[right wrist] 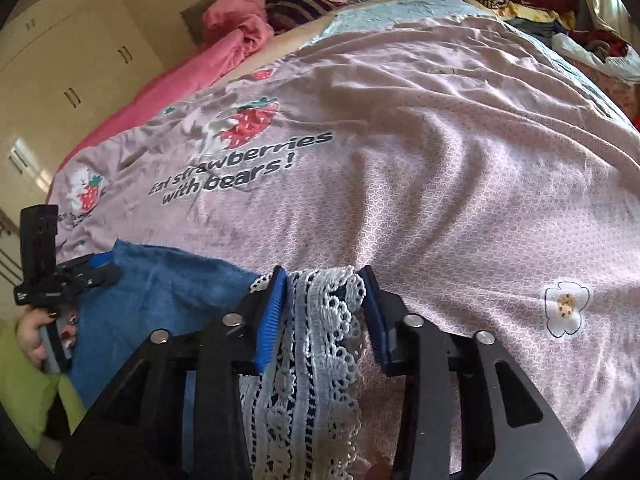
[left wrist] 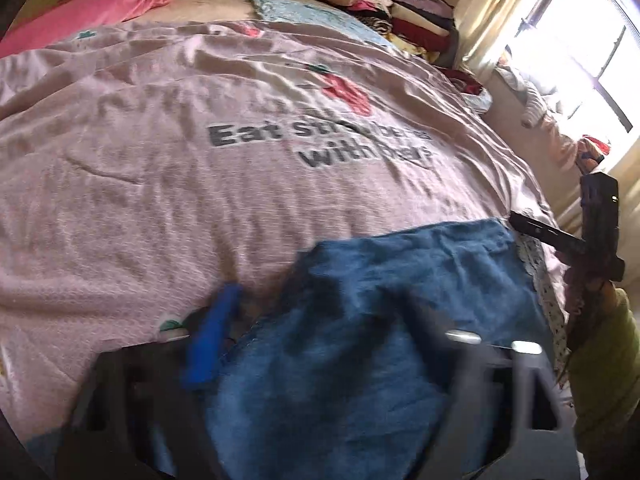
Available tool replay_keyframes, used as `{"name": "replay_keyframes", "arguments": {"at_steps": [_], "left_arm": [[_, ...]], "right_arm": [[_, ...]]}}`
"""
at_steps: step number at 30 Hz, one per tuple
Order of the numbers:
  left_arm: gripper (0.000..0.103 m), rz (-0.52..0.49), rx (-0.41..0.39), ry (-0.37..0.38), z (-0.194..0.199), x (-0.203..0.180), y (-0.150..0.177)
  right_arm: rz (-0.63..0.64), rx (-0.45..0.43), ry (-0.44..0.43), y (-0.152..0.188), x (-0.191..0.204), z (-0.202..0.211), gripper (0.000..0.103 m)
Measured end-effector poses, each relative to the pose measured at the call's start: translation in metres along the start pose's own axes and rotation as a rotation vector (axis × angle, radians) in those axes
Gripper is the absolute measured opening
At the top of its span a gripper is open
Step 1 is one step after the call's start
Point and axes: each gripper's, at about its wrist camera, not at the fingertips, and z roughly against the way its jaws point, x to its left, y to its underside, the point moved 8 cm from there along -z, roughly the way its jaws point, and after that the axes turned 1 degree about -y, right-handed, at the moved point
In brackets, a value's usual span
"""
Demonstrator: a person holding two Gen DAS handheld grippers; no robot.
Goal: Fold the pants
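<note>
Two grippers work your blue pants (left wrist: 360, 320): right gripper (right wrist: 324, 312) pinching the lace hem (right wrist: 320, 340), which may slip; left gripper (left wrist: 320, 344) fingers' state unclear.

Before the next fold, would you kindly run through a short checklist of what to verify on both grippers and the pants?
1. Right gripper holds the lace trim: ok, lace lies between its blue fingers.
2. Left gripper holds the blue pants: cannot tell, blurred.
3. Pants lie on the pink bedspread: ok.
4. Pants flat: not ok, wrinkled.
5. Folded pile away from the pants: ok.
</note>
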Motion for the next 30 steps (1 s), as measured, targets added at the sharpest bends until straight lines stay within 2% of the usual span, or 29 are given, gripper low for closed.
{"name": "replay_keyframes", "arguments": {"at_steps": [1,2,5,8,12,16,19,22,23,24,27,28,30], "left_arm": [[0.021,-0.002,0.003,0.013,0.001,-0.003,0.002],[0.014,-0.007,0.004,0.034,0.003,-0.006,0.003],[0.012,-0.026,-0.003,0.029,0.008,-0.012,0.004],[0.012,-0.051,-0.048,0.009,0.019,-0.016,-0.005],[0.012,-0.031,-0.068,0.018,0.024,-0.015,-0.013],[0.012,-0.043,-0.076,0.007,0.023,-0.015,-0.013],[0.012,-0.057,-0.055,-0.002,0.017,-0.014,-0.01],[0.012,-0.062,-0.039,-0.006,0.013,-0.012,-0.006],[0.012,-0.066,-0.035,-0.006,0.011,-0.011,-0.006],[0.012,-0.071,-0.028,-0.008,0.009,-0.011,-0.004],[0.014,-0.071,-0.013,-0.008,0.005,-0.01,0.0],[0.014,-0.07,-0.009,-0.008,0.004,-0.009,0.001],[0.013,-0.073,-0.008,-0.011,0.003,-0.009,0.003]], "right_arm": [[0.002,-0.007,-0.003,-0.001,0.001,0.002,0.021],[0.011,-0.017,-0.002,-0.002,0.003,0.005,0.019],[0.043,-0.045,0.01,-0.008,0.01,0.015,0.015],[0.087,-0.075,0.024,-0.018,0.019,0.027,0.013],[0.132,-0.092,0.048,-0.034,0.023,0.031,0.011],[0.158,-0.085,0.074,-0.039,0.023,0.03,0.009],[0.194,-0.066,0.077,-0.029,0.026,0.025,0.01],[0.214,-0.038,0.056,-0.013,0.026,0.017,0.019],[0.215,-0.026,0.05,-0.009,0.026,0.015,0.027],[0.218,-0.017,0.05,-0.004,0.025,0.012,0.03],[0.202,0.003,0.059,0.005,0.015,0.002,0.032],[0.187,0.001,0.048,0.006,0.014,0.001,0.03],[0.182,0.0,0.043,0.007,0.015,0.002,0.009]]}}
